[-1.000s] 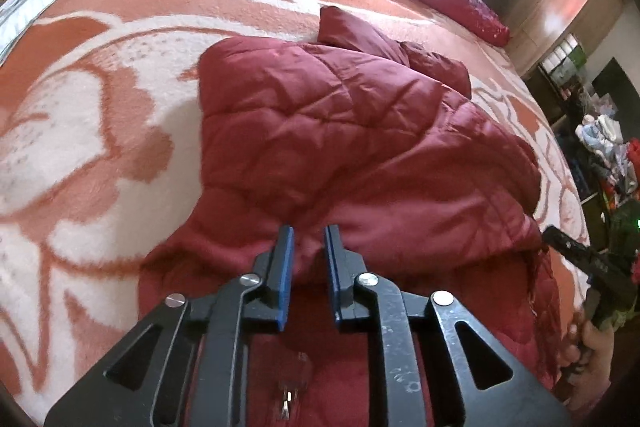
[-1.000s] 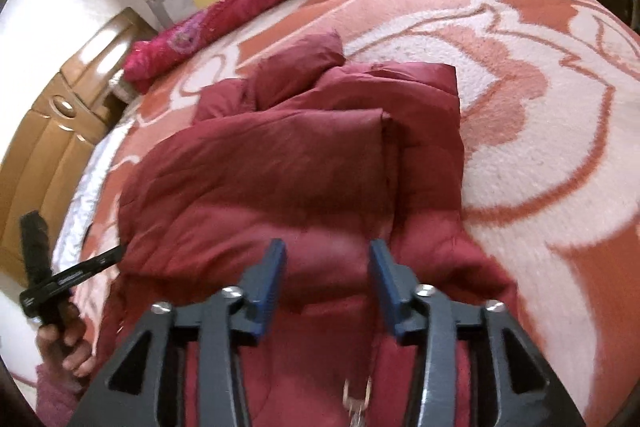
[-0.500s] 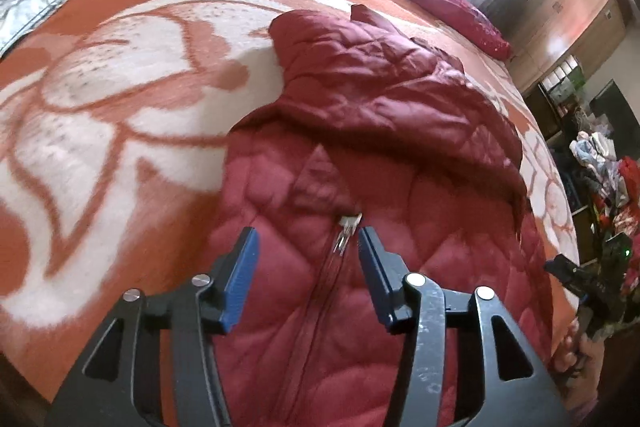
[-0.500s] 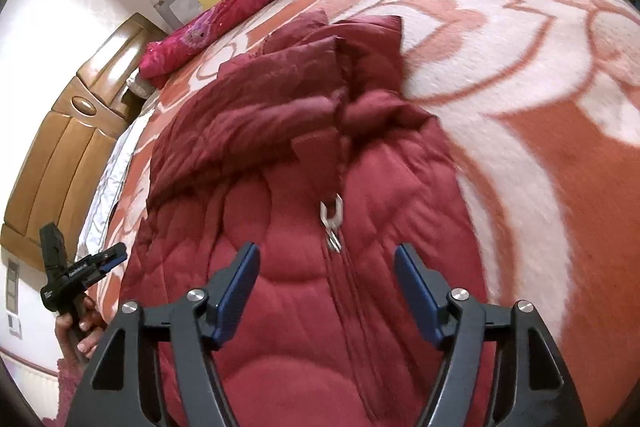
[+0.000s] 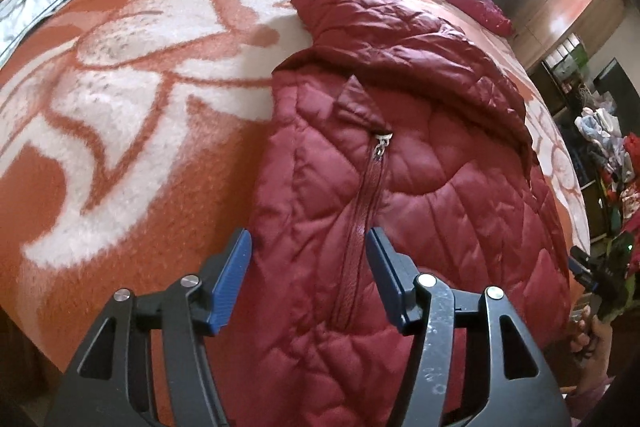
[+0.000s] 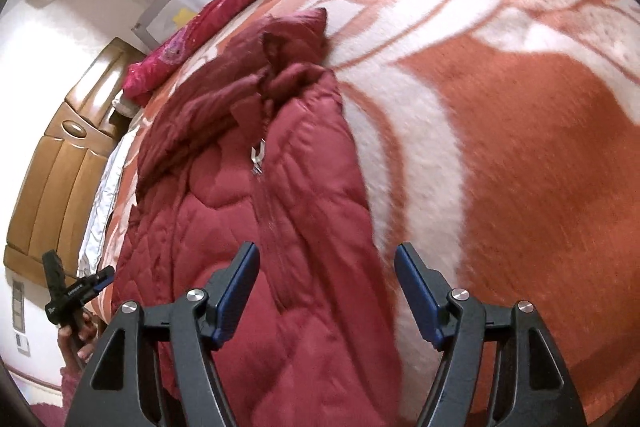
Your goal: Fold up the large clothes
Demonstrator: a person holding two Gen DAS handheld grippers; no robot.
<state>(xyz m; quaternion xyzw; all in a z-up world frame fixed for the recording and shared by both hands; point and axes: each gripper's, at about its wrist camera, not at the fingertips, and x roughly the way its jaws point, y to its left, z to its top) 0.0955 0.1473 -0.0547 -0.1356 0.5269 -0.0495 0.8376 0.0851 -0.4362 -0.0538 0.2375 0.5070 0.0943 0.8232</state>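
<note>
On the orange-and-white patterned blanket (image 5: 132,131), the left gripper (image 5: 308,275) hangs over the near, lower part of the dark red quilted jacket (image 5: 420,163), its blue-padded jaws opening with the jacket's left edge and zipper line seen between them but nothing pinched. The jacket lies lengthwise up the bed, its zipper pull (image 5: 381,143) near the folded upper part. To the right, the right gripper (image 6: 326,291) stands wide and empty over the jacket's right edge, one pad over red fabric, the other over blanket.

Both wrist views look steeply down, sharing the jacket (image 5: 420,163).
</note>
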